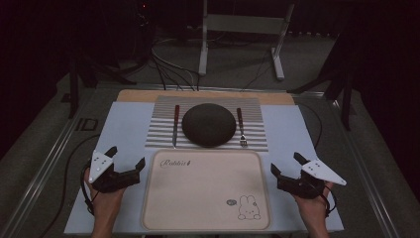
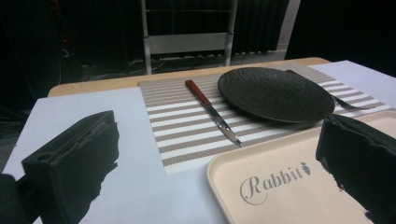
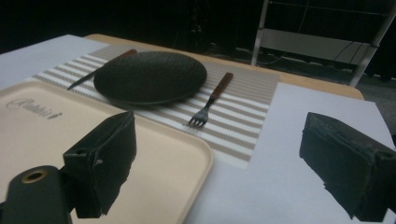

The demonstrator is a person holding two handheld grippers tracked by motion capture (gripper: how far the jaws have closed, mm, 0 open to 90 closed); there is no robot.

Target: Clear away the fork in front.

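A dark round plate (image 1: 208, 124) (image 2: 275, 93) (image 3: 150, 77) sits on a striped placemat (image 1: 163, 130) (image 2: 187, 126) (image 3: 238, 123). A knife (image 1: 175, 125) (image 2: 212, 112) with a red-brown handle lies left of the plate, a fork (image 1: 241, 128) (image 3: 212, 100) right of it. A beige tray (image 1: 205, 191) (image 2: 280, 186) (image 3: 42, 126) marked "Rabbit" lies in front of the placemat. My left gripper (image 1: 127, 157) (image 2: 217, 163) rests open at the tray's left edge. My right gripper (image 1: 286, 163) (image 3: 219, 163) rests open at the tray's right edge. Both hold nothing.
A pale sheet (image 1: 124, 124) covers the wooden table (image 1: 138, 94). Behind the table stand a white metal frame (image 1: 242, 25) and loose cables (image 1: 168, 69) on the floor. A metal rail (image 1: 44, 163) runs along the left side.
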